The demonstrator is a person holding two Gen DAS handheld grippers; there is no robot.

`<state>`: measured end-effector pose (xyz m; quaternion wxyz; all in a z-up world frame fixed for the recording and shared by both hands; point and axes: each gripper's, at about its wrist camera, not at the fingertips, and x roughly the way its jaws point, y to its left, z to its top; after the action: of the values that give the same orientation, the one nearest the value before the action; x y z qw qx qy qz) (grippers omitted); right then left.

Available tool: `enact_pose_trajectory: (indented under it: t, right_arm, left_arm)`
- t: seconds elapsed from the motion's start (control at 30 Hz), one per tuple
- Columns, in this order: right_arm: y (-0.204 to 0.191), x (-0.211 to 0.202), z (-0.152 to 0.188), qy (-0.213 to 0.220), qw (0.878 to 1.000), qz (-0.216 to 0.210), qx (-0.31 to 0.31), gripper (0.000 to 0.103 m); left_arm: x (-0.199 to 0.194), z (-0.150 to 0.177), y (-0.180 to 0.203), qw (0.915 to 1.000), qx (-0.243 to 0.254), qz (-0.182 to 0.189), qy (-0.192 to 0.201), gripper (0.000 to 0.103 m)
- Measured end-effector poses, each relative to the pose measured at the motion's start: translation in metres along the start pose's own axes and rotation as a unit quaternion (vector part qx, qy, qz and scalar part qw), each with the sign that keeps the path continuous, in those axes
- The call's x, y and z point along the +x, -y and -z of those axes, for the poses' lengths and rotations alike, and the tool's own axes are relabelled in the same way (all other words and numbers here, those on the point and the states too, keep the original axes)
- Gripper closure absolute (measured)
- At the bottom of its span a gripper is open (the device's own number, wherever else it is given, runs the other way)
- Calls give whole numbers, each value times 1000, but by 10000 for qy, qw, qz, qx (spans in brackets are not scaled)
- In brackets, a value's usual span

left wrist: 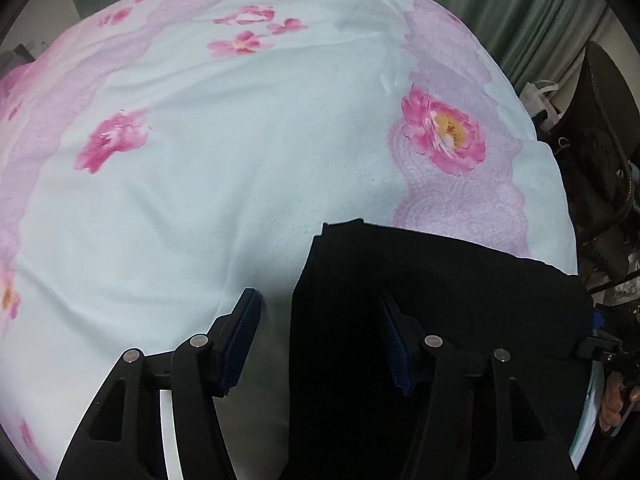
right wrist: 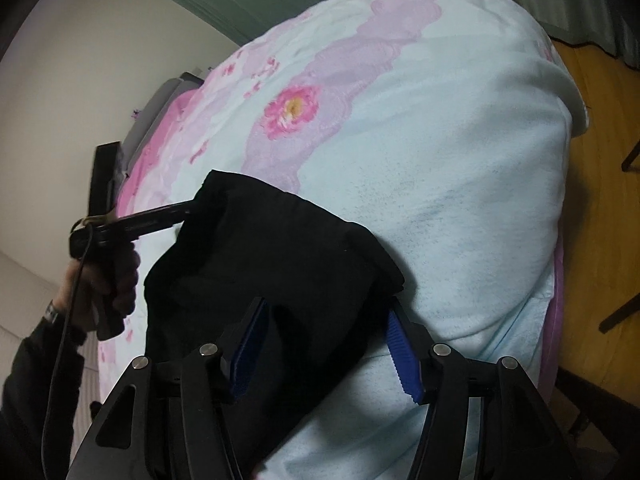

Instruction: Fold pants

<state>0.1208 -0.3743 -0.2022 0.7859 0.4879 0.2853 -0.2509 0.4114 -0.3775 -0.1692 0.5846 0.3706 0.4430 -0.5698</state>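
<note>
Currently, by item:

Pants: black pants [left wrist: 432, 320] lie bunched on the bed, near its close edge; in the right wrist view the same pants [right wrist: 272, 264] form a dark folded heap with a rounded far edge.

Bed: a pale blue quilt [left wrist: 224, 184] with pink flowers and lilac lace patches covers it; the quilt [right wrist: 460, 168] falls away to a wooden floor [right wrist: 600, 208] on the right side.

Left gripper: the left gripper [left wrist: 320, 340] has its fingers [left wrist: 244, 340] spread wide. One blue-padded finger stands over bare quilt, the other over the black cloth; the pants' edge runs up between them. Whether either pad touches the cloth cannot be told.

Left gripper from the other side: in the right wrist view the left gripper [right wrist: 188, 210] reaches into the far left edge of the pants, its tips hidden by the cloth, held by the left hand [right wrist: 108, 284].

Right gripper: the right gripper [right wrist: 324, 348] has its fingers [right wrist: 402, 360] spread wide too. A lobe of the pants hangs between them, close to the left pad; the right pad stands over quilt just beside the cloth edge.

Right hand: the right hand [left wrist: 616, 400] shows at the far right edge of the left wrist view, beside part of its gripper's frame.

Background: green curtains [left wrist: 500, 12] hang beyond the bed.
</note>
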Motion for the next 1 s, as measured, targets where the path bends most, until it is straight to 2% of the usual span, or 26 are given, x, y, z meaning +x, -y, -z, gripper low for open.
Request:
enact_pose_trajectory:
  t: [0.07,0.13,0.17,0.2,0.23,0.27,0.33,0.37,0.5,0.7,0.87,1.0]
  right_arm:
    - [1,2,-1,14,10000,-64,17,43]
    - [-1,3,-2,31,9998,-200,-44,43]
    - [-3,4,-2,24,9996,-260,-97,43]
    - [-4,4,-3,14,9994,-321,-129,44]
    - [-5,4,-3,-2,9991,-395,-146,50]
    - [-5,5,-2,-49,9987,-481,-170,64]
    - [-5,8,-2,-196,9976,-633,-182,82]
    - [-5,8,-1,-256,9971,-689,-194,85]
    - [-14,2,-3,-205,9952,-870,-404,89]
    - [-52,-31,3,175,9861,-1224,-1108,90]
    - [-92,-65,22,556,9692,-1572,-1815,90]
    - [-131,-88,52,765,9473,-1861,-2491,90]
  left_arm:
    - [-1,0,-2,9996,-113,216,113,46]
    - [-1,-1,-3,9988,-188,437,133,64]
    - [1,0,-3,9984,-202,534,56,81]
    - [4,1,-2,9977,-200,649,-76,92]
    - [6,1,1,9977,-128,654,-149,93]
    - [7,-1,3,9982,-51,581,-150,93]
    - [4,-2,6,9986,6,510,-105,95]
    - [3,-4,6,9989,35,463,-71,96]
    - [-20,-2,10,9991,161,309,237,97]
    - [-99,22,12,9941,238,196,1040,97]
    - [-171,67,14,9875,124,-70,1569,97]
    - [-220,125,9,9804,-99,-312,1942,97]
